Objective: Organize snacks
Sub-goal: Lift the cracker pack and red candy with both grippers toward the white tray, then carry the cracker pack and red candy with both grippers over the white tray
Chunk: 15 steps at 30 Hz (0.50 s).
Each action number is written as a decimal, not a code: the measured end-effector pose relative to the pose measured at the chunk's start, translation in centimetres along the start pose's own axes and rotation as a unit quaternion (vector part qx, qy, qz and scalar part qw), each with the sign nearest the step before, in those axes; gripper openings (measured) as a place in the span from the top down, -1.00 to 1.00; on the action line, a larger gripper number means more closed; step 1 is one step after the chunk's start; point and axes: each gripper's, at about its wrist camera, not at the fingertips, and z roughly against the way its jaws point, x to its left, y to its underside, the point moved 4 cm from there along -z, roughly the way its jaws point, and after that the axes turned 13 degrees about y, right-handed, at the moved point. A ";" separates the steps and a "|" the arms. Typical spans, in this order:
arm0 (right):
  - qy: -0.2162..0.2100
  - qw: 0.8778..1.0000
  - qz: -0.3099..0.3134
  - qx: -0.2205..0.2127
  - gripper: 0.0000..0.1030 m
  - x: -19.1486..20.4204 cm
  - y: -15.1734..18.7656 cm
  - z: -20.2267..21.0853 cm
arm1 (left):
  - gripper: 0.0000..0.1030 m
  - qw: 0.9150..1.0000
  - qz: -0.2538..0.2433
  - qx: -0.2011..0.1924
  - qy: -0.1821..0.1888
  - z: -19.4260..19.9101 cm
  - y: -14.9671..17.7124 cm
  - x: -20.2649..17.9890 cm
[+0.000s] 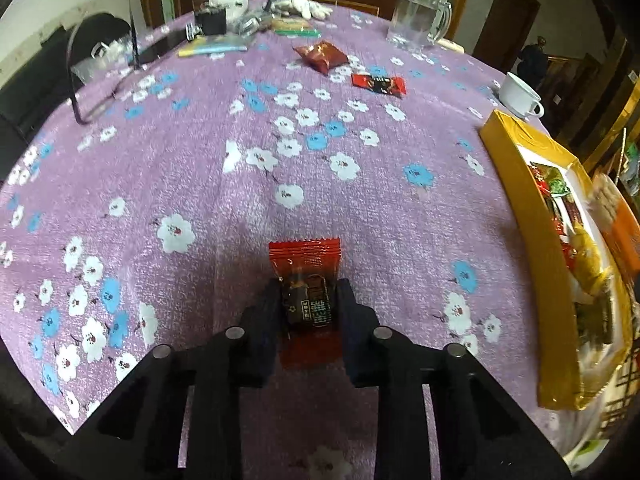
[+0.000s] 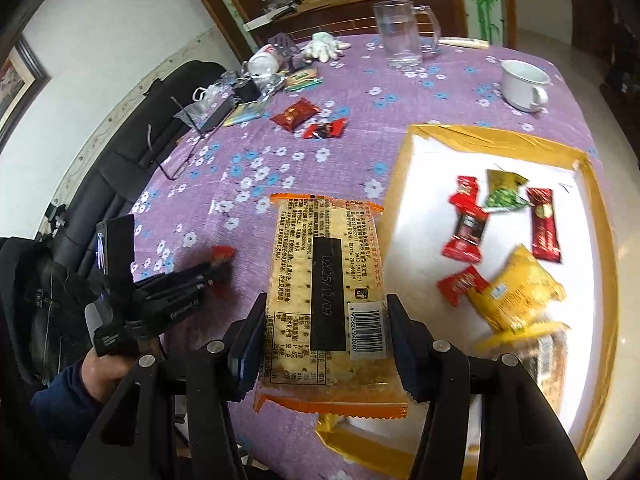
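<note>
Left gripper: I see my fingers closed against both sides of a red candy packet lying on the purple flowered tablecloth. The packet's near end is hidden between the finger bases; its print is too small to read.
Left gripper from the right wrist view: blurred, low over the cloth at the left, with only a smear of red at its tip. A hand and dark sleeve show beneath it, cut off by the frame.
Loose snacks: a dark red pouch and a red-and-black bar lie near each other, well apart from my grippers, toward the table's far side.
Right gripper: jaws partly open, I hold a cracker packet with orange ends clamped on its long sides, lifted beside the left wall of the gold box. Its near end covers the box's front corner.
Gold box: white floor, several red wrapped sweets, one green-and-gold packet, one yellow packet. Its near right contents are blurred and partly cut off.
Far edge: glass mug and white cup.
</note>
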 end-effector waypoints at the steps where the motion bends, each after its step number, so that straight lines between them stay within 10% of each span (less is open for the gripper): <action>1: 0.003 1.000 -0.003 0.001 -0.10 -0.3 0.3 0.1 | 0.59 1.000 0.000 -0.005 -0.003 0.1 0.2 -0.1; 15: -0.054 0.998 0.021 0.005 -0.10 -2.5 -0.6 -0.3 | 0.59 0.996 -0.001 -0.082 -0.017 6.0 -1.0 -6.8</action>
